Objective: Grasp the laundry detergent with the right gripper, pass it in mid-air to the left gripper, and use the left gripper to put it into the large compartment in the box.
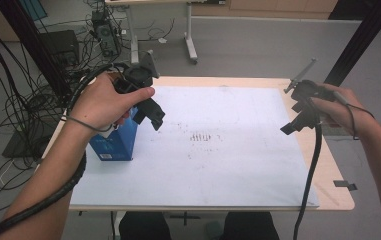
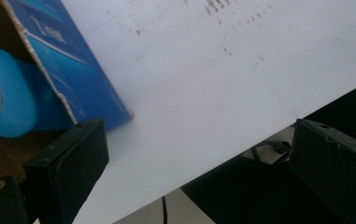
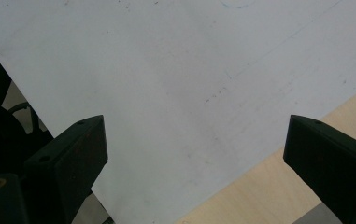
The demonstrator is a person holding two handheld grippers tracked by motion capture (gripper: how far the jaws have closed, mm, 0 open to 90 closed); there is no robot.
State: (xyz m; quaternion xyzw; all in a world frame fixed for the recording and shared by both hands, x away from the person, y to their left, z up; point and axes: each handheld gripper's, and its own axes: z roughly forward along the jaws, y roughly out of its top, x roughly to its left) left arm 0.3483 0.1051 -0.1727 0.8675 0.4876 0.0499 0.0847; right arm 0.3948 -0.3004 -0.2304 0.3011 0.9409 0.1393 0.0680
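Observation:
An open blue carton [image 1: 119, 141] stands upright near the table's left edge. In the left gripper view the carton [image 2: 73, 70] holds a light blue bottle [image 2: 12, 98] with a white cap. My left gripper [image 1: 150, 114] hangs just right of the carton's top, open and empty [image 2: 199, 163]. My right gripper [image 1: 295, 120] hovers over the right edge of the white sheet [image 1: 218, 145], its jaws wide apart with nothing between them [image 3: 194, 158].
The white sheet [image 3: 166, 70] covers most of the wooden table [image 1: 335, 165] and bears dark smudges [image 1: 200, 136] at its middle. Cables and equipment [image 1: 103, 30] lie on the floor beyond the table's far left. A second table's legs [image 1: 190, 35] stand behind.

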